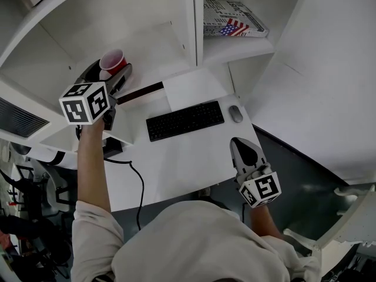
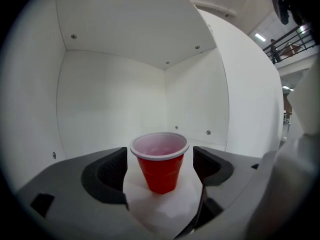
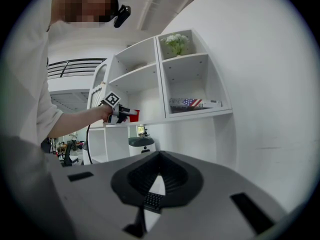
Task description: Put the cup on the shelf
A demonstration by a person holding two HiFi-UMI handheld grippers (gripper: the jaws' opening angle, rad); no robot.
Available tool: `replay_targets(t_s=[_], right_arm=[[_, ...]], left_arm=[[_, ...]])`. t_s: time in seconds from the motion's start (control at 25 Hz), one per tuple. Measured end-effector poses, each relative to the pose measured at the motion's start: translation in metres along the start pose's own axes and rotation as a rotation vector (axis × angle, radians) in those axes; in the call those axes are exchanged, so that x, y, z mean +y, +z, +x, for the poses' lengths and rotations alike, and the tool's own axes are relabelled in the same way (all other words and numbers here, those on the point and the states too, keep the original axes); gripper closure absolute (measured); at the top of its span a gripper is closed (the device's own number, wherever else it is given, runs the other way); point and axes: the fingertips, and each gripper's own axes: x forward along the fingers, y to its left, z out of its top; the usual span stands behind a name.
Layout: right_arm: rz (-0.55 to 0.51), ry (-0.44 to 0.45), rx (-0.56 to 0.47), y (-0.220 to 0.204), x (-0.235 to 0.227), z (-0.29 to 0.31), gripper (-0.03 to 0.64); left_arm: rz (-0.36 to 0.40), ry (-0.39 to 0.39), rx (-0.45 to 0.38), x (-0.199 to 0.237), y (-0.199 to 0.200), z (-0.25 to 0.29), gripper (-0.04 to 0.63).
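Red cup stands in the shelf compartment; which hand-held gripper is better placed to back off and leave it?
Left. The left hand-held gripper is at the shelf compartment, jaws open either side of the upright red cup, not pressing it. The right hand-held gripper hangs shut, low by the desk.

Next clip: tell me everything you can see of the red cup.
The red cup is a small tapered party cup, plastic by its look. It is red outside, with a white rim and a pale inside that looks empty. It stands upright, mouth up, on the floor of a white shelf compartment. It sits between the open left tongs, whose pads stand clear of it by a narrow gap on each side. Nothing but the shelf floor touches it.
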Motion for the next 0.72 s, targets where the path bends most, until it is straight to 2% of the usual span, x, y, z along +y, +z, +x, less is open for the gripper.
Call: replay_targets(t_s=[0.2, 0.72], right_arm=[[-0.006, -0.001, -0.001, 0.002, 0.006, -0.001, 0.613], [-0.033, 0.007, -0.012, 0.01, 0.036, -0.009, 0.612]], left_arm=[[-0.02, 0.019, -0.027, 0.006, 0.005, -0.008, 0.201], [-0.005, -0.003, -0.075, -0.002, 0.012, -0.048, 0.201]])
